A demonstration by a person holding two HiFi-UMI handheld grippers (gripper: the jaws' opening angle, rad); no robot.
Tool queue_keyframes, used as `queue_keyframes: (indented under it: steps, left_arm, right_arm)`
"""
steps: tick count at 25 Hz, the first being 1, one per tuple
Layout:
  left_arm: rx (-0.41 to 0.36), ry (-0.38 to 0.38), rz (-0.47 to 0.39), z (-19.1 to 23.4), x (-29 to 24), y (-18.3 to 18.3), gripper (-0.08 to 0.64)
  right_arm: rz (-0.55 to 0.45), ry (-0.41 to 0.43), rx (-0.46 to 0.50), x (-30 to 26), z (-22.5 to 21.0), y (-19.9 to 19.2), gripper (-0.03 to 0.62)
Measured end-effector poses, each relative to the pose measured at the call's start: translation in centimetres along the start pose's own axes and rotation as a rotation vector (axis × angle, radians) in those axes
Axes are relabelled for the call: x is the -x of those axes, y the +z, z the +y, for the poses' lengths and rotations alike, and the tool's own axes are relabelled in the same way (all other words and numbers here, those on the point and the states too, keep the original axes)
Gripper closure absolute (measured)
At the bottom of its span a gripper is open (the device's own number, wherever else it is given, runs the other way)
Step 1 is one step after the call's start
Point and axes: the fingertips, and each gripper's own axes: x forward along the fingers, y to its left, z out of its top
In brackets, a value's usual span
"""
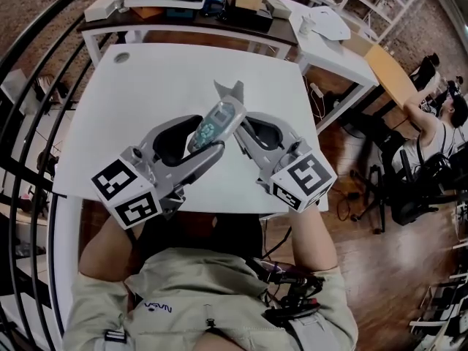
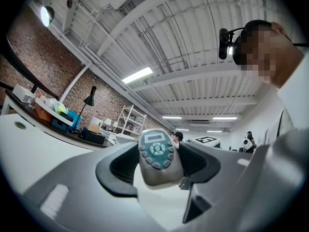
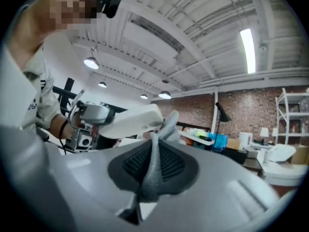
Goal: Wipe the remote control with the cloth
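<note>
A grey remote control with a small screen and teal buttons is held above the white table, its button face up. My left gripper is shut on its lower end; in the left gripper view the remote stands between the jaws of the left gripper. My right gripper is shut on a grey cloth, which sticks up beside the remote's far end. In the right gripper view the cloth is pinched between the pads, its tip touching the pale back of the remote.
A dark desk with boxes and containers stands behind the table. Another white table is at the back right. A black railing runs along the left. A seated person and office chairs are at the right.
</note>
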Motion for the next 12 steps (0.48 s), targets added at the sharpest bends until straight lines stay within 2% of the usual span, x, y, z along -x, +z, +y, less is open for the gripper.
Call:
queue_keyframes:
  steps: [4,7,9,12]
  left_arm:
    - [-0.014,0.068,0.004,1.9,0.1,-0.1,0.284]
    - [-0.042,0.141,0.026,3.8,0.5,-0.7,0.285]
    - [-0.113,0.173,0.054,4.8,0.4,-1.2,0.284]
    - [-0.325,0.199,0.155,6.1,-0.3,-2.5,0.284]
  right_arm:
    - [0.016,0.214,0.165,-0.5,5.7,-0.3,0.569]
    - [0.123,0.361,0.24,-0.2,9.3,-2.4,0.569]
    - [0.143,0.373,0.241,-0.2,9.6,-3.1,0.569]
    - [0.161,0.274,0.189,-0.6,7.0,-3.8,0.568]
